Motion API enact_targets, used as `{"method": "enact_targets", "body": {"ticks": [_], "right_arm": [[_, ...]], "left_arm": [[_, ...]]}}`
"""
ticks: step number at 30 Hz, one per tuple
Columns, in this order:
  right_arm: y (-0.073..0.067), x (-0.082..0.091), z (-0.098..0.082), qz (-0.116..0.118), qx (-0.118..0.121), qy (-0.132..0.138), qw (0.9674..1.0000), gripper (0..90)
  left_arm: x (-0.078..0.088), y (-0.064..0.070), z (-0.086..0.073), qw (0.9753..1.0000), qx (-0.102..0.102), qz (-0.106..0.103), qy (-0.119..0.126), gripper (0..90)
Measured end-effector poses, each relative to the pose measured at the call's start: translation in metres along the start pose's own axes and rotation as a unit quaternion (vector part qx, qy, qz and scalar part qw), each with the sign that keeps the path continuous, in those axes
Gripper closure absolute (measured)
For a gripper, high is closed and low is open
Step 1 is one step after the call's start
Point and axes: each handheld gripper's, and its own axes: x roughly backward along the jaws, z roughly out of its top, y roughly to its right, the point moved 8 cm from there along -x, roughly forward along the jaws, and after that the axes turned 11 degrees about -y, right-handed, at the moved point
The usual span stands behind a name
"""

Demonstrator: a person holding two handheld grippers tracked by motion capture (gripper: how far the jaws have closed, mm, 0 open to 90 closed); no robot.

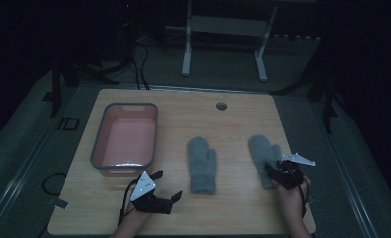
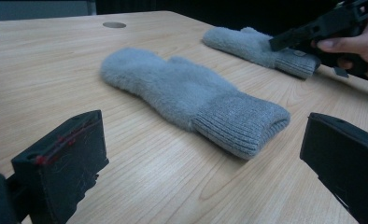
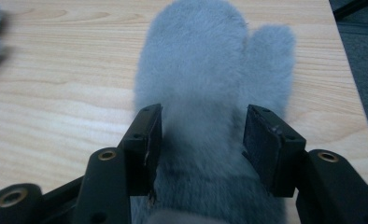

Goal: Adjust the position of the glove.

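Two grey mittens lie flat on the wooden table (image 1: 84,198), cuffs toward the person. The right mitten (image 1: 264,153) lies near the table's right edge, and the right gripper (image 1: 278,171) is over its cuff end. In the right gripper view its jaws straddle the mitten (image 3: 205,93) just above the ribbed cuff, one on each side; the left pad looks to be at the fleece, the right one close beside it, so the jaws are parted and not squeezing the mitten. The middle mitten (image 1: 202,163) lies apart from it, toward the table's centre. The left gripper (image 1: 166,186) rests near the front edge, just below the pink tub (image 1: 98,144), its jaws wide apart with nothing between them; in its own view they frame the middle mitten (image 2: 187,98), which lies well ahead on the bare wood.
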Motion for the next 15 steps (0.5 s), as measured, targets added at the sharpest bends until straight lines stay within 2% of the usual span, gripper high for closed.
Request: {"method": "enact_targets", "body": {"ticks": [2, 7, 11, 15], "right_arm": [[0.001, 0.003, -0.003, 0.01, 0.006, -0.007, 0.9999, 46.7], [0.002, 0.012, -0.01, 0.028, 0.015, 0.0, 0.9995, 45.9], [0.001, 0.018, -0.018, 0.044, 0.023, 0.005, 0.9988, 41.4], [0.003, 0.026, -0.026, 0.043, 0.013, 0.008, 0.9989, 41.7]], "left_arm": [[0.0, 0.0, 0.0, 1.0, -0.001, 0.0, -0.001, 0.8], [-0.001, 0.0, 0.0, 1.0, 0.0, 0.0, 0.0, 0.8], [-0.001, 0.0, 0.0, 1.0, 0.0, 0.001, -0.001, 0.8], [-0.001, 0.0, -0.001, 1.0, 0.0, 0.001, -0.002, 0.8]]}}
